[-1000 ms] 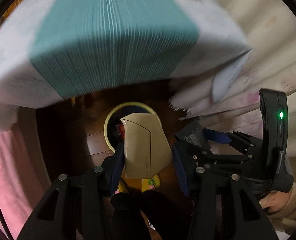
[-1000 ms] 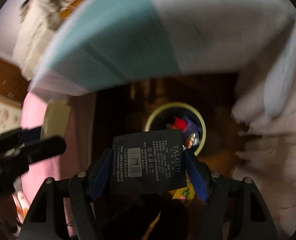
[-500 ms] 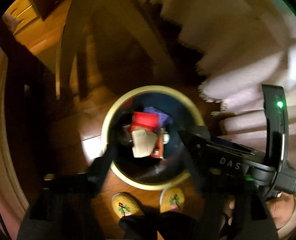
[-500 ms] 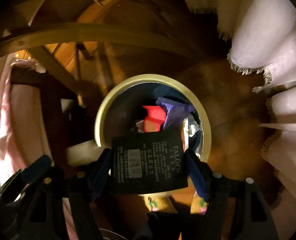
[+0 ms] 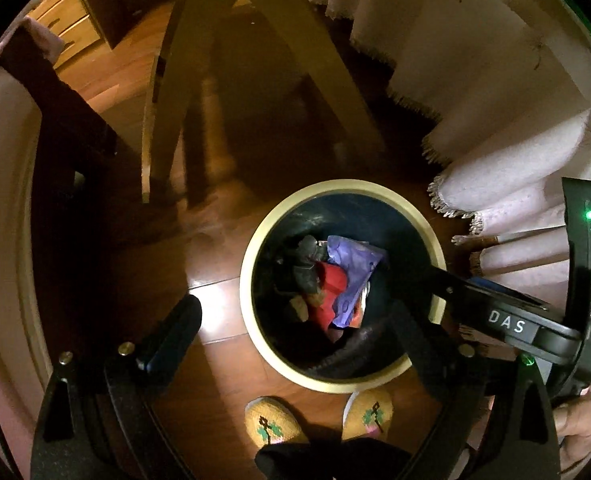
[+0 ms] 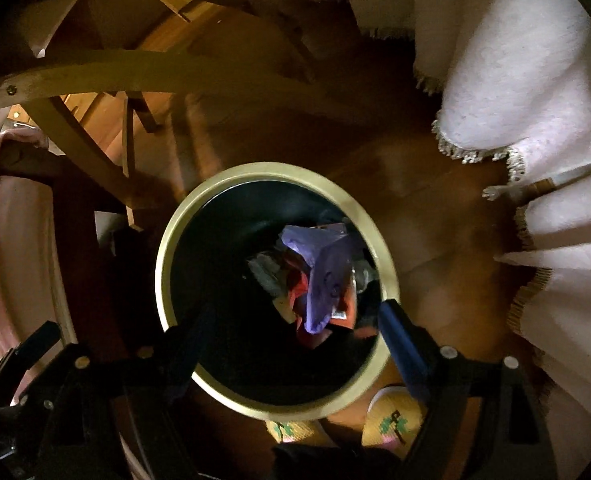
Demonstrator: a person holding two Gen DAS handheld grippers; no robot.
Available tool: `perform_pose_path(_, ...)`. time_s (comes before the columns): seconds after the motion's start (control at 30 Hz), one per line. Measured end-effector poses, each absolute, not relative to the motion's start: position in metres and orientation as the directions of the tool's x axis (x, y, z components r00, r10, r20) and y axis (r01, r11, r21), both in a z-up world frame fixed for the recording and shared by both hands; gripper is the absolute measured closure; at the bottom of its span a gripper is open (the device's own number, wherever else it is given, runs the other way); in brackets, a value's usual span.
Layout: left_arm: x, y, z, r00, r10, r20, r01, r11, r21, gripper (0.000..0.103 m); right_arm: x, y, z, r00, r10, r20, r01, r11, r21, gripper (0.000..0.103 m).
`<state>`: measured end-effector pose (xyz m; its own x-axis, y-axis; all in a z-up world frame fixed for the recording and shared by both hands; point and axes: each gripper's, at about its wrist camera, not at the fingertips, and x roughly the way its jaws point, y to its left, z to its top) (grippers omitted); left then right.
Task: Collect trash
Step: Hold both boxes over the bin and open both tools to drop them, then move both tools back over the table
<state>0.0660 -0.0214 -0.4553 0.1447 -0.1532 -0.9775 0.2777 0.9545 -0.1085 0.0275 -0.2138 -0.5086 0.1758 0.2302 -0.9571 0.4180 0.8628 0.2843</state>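
The bin (image 6: pixel 177 236) is showing a pale yellow rim around a dark blue inside, holding purple (image 6: pixel 323 276) and red (image 5: pixel 331 284) wrappers. Yellow slippers (image 5: pixel 273 420) are bearing green and pink stitched motifs on the glossy brown floor (image 5: pixel 215 304), beside a white fringed cloth (image 6: pixel 507 92).

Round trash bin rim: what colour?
Pale yellow-cream rim, dark inside; clearest in the right wrist view.

One round bin (image 5: pixel 341 190) is seen at centre frame, and two yellow slippers (image 5: pixel 274 422) at the bottom edge. One purple wrapper (image 6: pixel 327 276) and one red wrapper (image 5: pixel 329 286) are counted inside.
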Motion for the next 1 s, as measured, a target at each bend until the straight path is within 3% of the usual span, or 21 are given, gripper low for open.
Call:
perform_pose_path(0.23, 0.05, -0.009, -0.411, 0.139, -0.16, -0.977, 0.256, 0.959, -0.12, 0.008, 0.006, -0.217, -0.454, 0.187, 0.213, -0.959, 0.432, 0.859, 0.275, 0.018)
perform_pose_path(0.47, 0.029, 0.0, -0.331, 0.141, -0.162, -0.977, 0.265, 0.957, -0.121, 0.008, -0.017, -0.213, -0.375, 0.226, 0.228, -0.947, 0.43, 0.849, 0.306, 0.018)
perform_pose_path(0.67, 0.017, 0.005, -0.239, 0.218, -0.13, -0.967, 0.303, 0.951, -0.059, 0.008, -0.024, -0.201, -0.289, 0.265, 0.248, -0.932, 0.352, 0.875, 0.333, 0.018)
perform_pose_path(1.0, 0.026, 0.021, -0.077, 0.363, -0.108, -0.926, 0.211, 0.977, -0.031, 0.008, -0.024, -0.196, -0.128, 0.407, 0.253, -0.878, 0.151, 0.929, 0.337, 0.018)
